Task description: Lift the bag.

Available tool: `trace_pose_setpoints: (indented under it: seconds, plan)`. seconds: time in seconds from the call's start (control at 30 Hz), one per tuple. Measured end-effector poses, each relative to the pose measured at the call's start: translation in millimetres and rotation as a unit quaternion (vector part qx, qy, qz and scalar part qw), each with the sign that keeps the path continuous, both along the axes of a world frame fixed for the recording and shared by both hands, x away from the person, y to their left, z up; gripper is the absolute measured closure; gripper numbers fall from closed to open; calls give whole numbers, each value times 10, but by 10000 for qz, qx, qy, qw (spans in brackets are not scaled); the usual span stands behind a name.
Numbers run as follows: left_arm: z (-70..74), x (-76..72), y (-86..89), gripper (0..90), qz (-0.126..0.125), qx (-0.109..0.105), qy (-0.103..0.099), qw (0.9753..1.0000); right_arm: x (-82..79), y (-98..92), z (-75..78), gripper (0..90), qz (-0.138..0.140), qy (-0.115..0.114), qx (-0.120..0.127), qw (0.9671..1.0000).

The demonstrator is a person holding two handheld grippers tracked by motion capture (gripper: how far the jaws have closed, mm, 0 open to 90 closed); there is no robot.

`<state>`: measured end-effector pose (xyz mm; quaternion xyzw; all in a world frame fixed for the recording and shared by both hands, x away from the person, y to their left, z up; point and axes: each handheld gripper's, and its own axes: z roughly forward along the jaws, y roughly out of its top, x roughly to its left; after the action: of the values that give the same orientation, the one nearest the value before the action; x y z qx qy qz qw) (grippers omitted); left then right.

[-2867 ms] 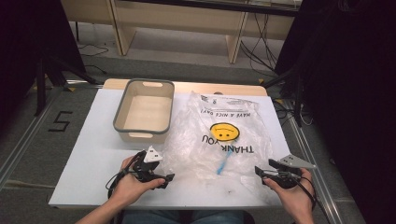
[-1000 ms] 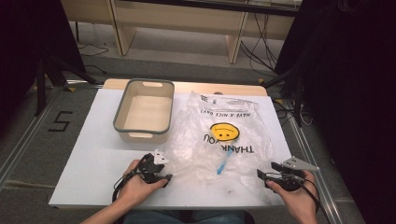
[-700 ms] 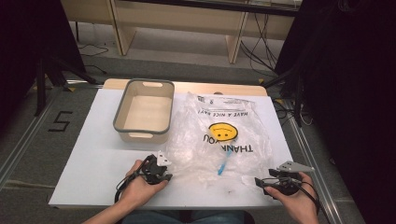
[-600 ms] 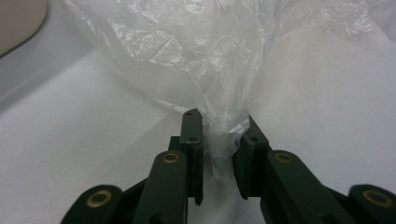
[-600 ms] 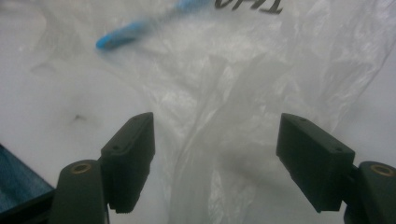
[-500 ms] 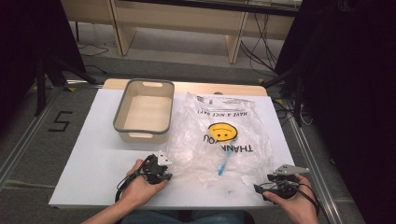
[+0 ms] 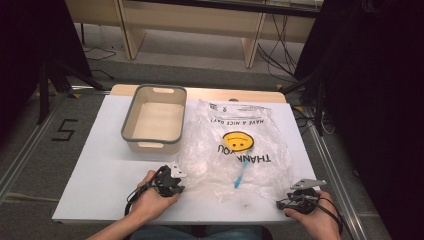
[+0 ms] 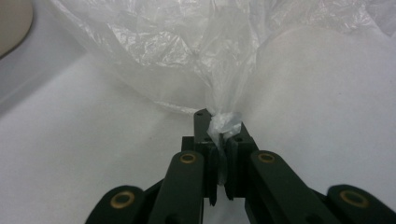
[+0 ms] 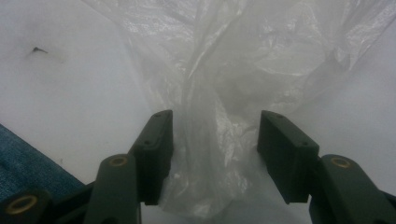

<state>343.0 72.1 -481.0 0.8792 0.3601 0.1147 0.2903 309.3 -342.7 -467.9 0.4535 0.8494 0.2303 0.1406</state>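
The left gripper is pinching a bunched corner of the clear plastic bag between its closed jaws, the film fanning up and away ahead of it. The right gripper is standing with jaws spread apart — a fold of the bag is lying between them, ungripped. The bag is spreading across the white table between the two grippers, just beside the grey bin.
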Motion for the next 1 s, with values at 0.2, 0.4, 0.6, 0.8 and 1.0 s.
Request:
trace_pose_setpoints:
  seconds: [0.2,0.4,0.6,0.8,1.0]
  plan:
    - [-1,-5,3,872,-62,-2,-32,10000,25,-74,6,660,-18,-46,25,10000]
    - [-6,21,42,876,-64,-174,70,9998,49,-145,3,807,-75,-65,123,9999]
    - [-3,42,85,881,-89,-352,59,9993,49,-131,11,892,-51,-105,146,9998]
    - [128,22,123,882,-123,-573,-323,9978,28,-163,98,894,-198,-375,410,9983]
    - [253,33,192,883,-21,-806,-742,9940,6,-168,203,896,-338,-805,553,9946]
